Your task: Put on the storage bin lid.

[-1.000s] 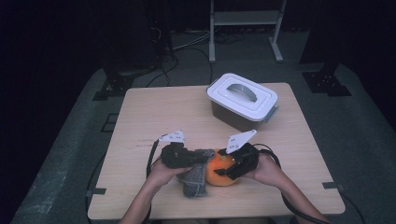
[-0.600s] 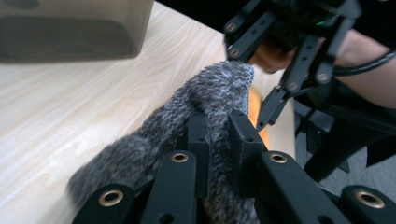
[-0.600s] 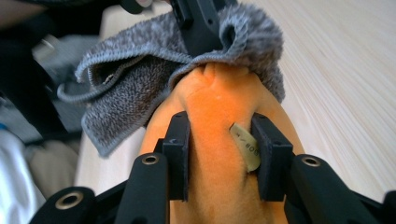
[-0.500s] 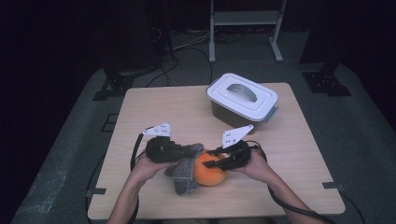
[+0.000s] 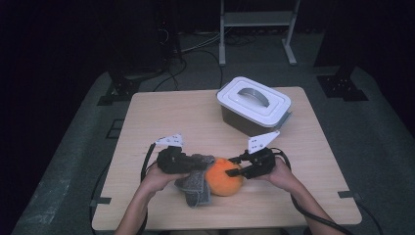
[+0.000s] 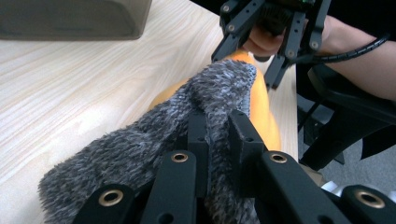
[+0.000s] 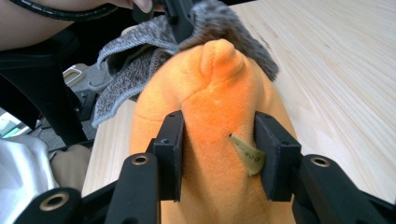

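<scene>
An orange plush toy (image 5: 224,177) lies near the table's front edge, partly wrapped in a grey fuzzy cloth (image 5: 195,188) on its left side. My left gripper (image 5: 198,165) is shut on a fold of that grey cloth (image 6: 140,154), which drapes over the orange plush (image 6: 264,112). My right gripper (image 7: 219,140) comes from the right, and both its pads press into the orange plush (image 7: 215,93) beside a small paper tag (image 7: 247,154). Its jaws closed in and have just been opening slightly, with the plush still between them. The right gripper (image 6: 247,60) faces the left one.
A white lidded box (image 5: 253,104) with a handle stands at the back right of the wooden table (image 5: 166,122). Cables trail from both grippers off the front edge. A metal stand (image 5: 254,19) and dark floor lie beyond the table.
The left hand, the cloth and the plush have shifted a little left. The right gripper's jaws have narrowed onto the plush.
</scene>
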{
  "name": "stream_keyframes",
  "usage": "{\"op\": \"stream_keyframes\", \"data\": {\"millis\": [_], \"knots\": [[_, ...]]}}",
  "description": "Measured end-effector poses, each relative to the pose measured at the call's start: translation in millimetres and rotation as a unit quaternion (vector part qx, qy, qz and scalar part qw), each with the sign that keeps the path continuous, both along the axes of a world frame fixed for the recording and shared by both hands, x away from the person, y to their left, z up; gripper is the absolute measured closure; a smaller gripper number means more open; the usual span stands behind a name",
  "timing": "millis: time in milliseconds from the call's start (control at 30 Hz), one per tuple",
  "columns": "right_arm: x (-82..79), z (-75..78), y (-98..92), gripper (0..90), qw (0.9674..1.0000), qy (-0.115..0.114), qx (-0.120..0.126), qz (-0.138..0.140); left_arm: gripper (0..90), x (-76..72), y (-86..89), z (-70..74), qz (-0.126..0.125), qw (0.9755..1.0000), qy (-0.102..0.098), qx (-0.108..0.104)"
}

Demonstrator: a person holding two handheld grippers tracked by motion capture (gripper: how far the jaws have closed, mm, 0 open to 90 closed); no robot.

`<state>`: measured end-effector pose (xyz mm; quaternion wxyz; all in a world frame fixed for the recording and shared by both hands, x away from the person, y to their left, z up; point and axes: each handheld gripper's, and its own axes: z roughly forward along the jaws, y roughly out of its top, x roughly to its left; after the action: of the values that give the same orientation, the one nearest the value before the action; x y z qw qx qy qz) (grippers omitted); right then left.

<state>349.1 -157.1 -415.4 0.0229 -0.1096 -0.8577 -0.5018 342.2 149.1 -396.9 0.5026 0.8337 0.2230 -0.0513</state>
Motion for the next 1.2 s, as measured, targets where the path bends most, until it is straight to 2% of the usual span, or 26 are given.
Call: {"op": "stream_keyframes", "data": {"millis": [167,300,367,467,533,567,600,667,733,867,933,1000,1200], "knots": [[0.0,-0.1,-17.9,51.7,0.9997,0.006,-0.002,-0.024,81.1,-2.1,-4.8,1.0,-0.004,1.0,-0.003,-0.001],[-5.7,10.2,-16.3,34.3,0.9984,0.028,-0.035,-0.034,81.0,-4.8,-11.1,3.6,-0.011,0.9999,-0.007,0.004],[-11.7,16.9,-14.4,31.1,0.9983,0.015,-0.047,-0.032,81.0,-5.5,-12.8,4.1,-0.014,0.9999,-0.005,0.0],[-18.4,20.7,-8.7,29.1,0.9981,0.005,-0.052,-0.033,81.1,-6.0,-16.1,4.1,-0.017,0.9998,-0.004,-0.005],[-19.5,16.9,-0.7,33.0,0.9965,-0.003,-0.074,-0.039,81.1,-7.2,-19.3,4.1,-0.019,0.9998,-0.007,0.001],[-18.9,15.3,1.0,41.1,0.9966,0.001,-0.073,-0.039,81.1,-7.9,-20.3,3.7,-0.018,0.9998,-0.01,0.008],[-18.5,13.4,2.6,47.5,0.9971,-0.003,-0.067,-0.038,81.1,-8.2,-19.5,4.0,-0.014,0.9998,-0.011,0.008],[-17.0,12.3,3.1,54.0,0.9979,-0.004,-0.052,-0.038,81.1,-8.0,-15.7,8.0,-0.007,0.9999,-0.014,0.006],[-14.3,10.6,2.8,54.9,0.9984,0.005,-0.035,-0.044,81.1,-9.6,-16.1,13.1,-0.013,0.9997,-0.016,-0.012],[-10.3,9.1,7.2,54.2,0.9979,0.013,-0.027,-0.058,81.1,-16.9,-30.9,15.9,-0.038,0.9987,-0.032,-0.007],[-9.2,9.3,5.5,54.1,0.9978,0.013,-0.027,-0.06,81.1,-17.1,-30.9,15.5,-0.038,0.9987,-0.034,-0.004],[-7.9,8.4,0.2,54.3,0.9974,0.014,-0.02,-0.067,81.1,-16.0,-27.6,14.8,-0.033,0.9986,-0.041,0.008],[-0.4,3.5,-21.1,54.2,0.9954,0.038,0.005,-0.088,81.1,-9.1,-14.9,6.3,-0.012,0.9994,-0.031,0.012]]}}
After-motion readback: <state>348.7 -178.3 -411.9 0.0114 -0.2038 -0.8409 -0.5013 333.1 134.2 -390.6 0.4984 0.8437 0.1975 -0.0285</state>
